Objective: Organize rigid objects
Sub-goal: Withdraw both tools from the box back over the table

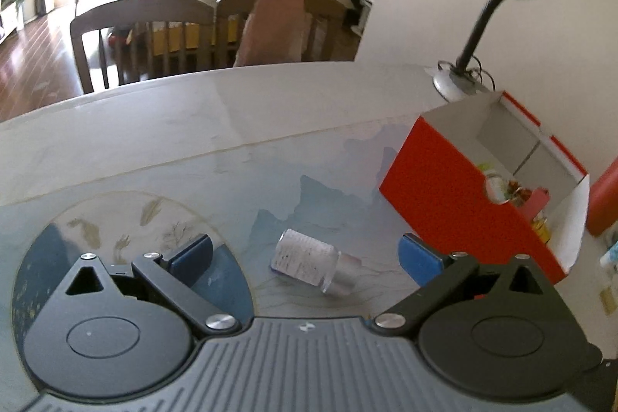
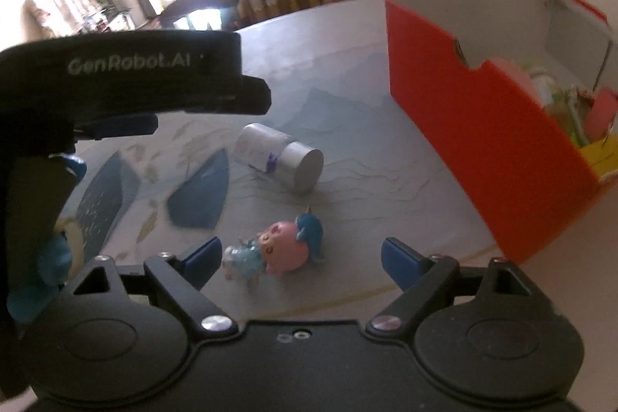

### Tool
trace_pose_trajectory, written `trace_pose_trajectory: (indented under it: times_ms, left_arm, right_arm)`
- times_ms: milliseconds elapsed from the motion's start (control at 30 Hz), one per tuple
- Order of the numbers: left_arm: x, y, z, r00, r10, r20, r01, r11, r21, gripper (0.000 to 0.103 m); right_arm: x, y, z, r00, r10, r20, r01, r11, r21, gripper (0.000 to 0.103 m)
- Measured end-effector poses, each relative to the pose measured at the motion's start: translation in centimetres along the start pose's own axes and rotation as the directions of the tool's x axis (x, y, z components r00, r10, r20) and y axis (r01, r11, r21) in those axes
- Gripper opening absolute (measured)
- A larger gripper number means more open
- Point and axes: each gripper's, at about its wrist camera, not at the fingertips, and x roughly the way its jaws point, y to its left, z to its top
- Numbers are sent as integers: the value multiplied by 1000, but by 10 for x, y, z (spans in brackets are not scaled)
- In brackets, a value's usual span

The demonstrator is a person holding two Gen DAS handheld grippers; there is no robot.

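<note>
Both grippers, left gripper point(image 1: 305, 253) and right gripper point(image 2: 299, 259), we hold wide open and empty; the bottle point(image 1: 309, 263) lies crosswise ahead of the left, the pink toy point(image 2: 278, 250) between right's fingers.

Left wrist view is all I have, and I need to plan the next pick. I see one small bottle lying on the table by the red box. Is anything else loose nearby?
Observer: Yes. In the right wrist view a pink pig figurine lies on the table, nearer that camera than the bottle.
Operator: Is the right tool already on it?
Observer: No. The right tool is open, with the figurine between its fingers, untouched.
Operator: Can that view see my tool?
Observer: It shows a black body at its left edge, blurred; I cannot tell the fingers there.
</note>
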Motion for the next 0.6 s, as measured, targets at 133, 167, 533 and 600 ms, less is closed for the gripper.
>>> trace_pose_trajectory:
  times_ms: [133,167,533,600]
  left_arm:
    - [18,-3,4,1000,-1,-21,2,999,35,103]
    - [22,-3,4,1000,-2,-27,3,999,38,103]
    - [46,-4,1,999,-19,-49,22,997,67,103]
    - [49,-4,0,998,-21,-51,25,997,77,103]
  right_arm:
    - [16,3,2,999,-33,-30,33,999,20,89]
    - [19,4,2,999,-39,-32,39,999,22,89]
    - [28,6,1,997,-52,-56,52,999,-5,83]
    - [26,5,1,997,-45,-61,44,999,-16,81]
